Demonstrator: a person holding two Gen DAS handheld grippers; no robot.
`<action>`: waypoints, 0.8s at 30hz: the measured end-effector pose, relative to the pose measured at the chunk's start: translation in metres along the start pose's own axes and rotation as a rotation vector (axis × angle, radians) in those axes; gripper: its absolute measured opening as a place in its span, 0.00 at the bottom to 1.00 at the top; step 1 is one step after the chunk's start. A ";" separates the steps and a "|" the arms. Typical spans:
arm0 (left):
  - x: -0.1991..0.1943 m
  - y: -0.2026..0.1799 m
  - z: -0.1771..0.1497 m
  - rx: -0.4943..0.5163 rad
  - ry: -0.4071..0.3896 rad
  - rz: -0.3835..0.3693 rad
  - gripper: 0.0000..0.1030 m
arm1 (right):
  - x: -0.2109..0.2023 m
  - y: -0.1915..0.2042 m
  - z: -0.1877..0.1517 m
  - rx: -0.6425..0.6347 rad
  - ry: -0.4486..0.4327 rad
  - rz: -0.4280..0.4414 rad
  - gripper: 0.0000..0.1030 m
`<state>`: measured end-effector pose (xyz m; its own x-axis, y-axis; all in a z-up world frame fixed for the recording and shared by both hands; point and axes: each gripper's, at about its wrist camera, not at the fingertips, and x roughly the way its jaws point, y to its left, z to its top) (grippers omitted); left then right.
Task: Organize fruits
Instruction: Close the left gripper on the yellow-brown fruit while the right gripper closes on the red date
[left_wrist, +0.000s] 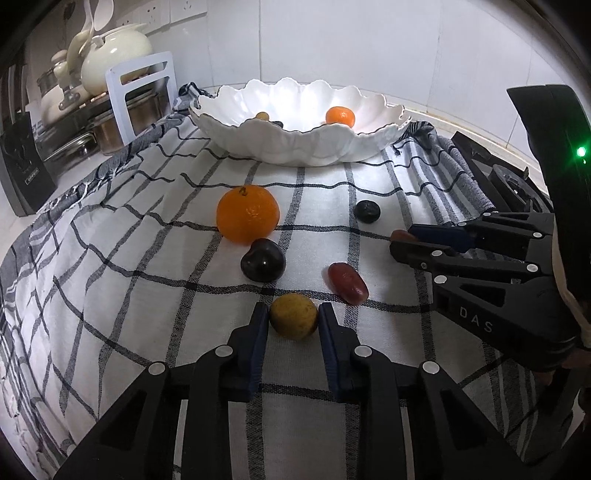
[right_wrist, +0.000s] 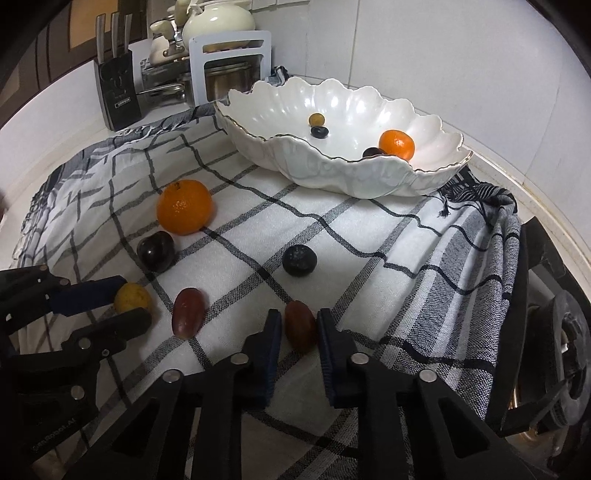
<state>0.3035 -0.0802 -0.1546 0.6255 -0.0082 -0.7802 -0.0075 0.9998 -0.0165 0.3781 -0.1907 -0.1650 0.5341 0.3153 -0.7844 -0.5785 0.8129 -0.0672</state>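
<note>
My left tool (left_wrist: 293, 321) squeezes the yellow fruit (left_wrist: 293, 316) and my right tool (right_wrist: 300, 328) squeezes a red grape (right_wrist: 300, 324), both near the cloth's (right_wrist: 369, 240) front edge, ready for the bowl (right_wrist: 332, 170) at the back.

Hidden and cut-off parts

In the left wrist view the bowl's (left_wrist: 295, 144) near rim hides all but the tops of a yellowish fruit (left_wrist: 262, 116) and a dark fruit (left_wrist: 277, 124); the right tongs (left_wrist: 397, 238) cover most of a reddish fruit (left_wrist: 399, 235). At right in the right wrist view, the cloth (right_wrist: 461, 266) and frame edge cut off a dark round fixture (right_wrist: 569, 354), too partial to name.
</note>
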 end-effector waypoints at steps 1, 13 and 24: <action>-0.001 0.000 0.000 -0.001 -0.001 0.000 0.27 | 0.000 0.000 0.000 0.003 0.001 -0.001 0.18; -0.023 0.010 0.005 -0.013 -0.052 -0.019 0.27 | -0.024 0.010 0.000 0.046 -0.037 -0.009 0.17; -0.054 0.022 0.012 0.011 -0.124 -0.045 0.27 | -0.060 0.028 0.009 0.079 -0.117 -0.048 0.17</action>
<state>0.2788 -0.0574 -0.1056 0.7169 -0.0521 -0.6953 0.0310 0.9986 -0.0428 0.3354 -0.1824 -0.1138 0.6314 0.3261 -0.7036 -0.5027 0.8629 -0.0511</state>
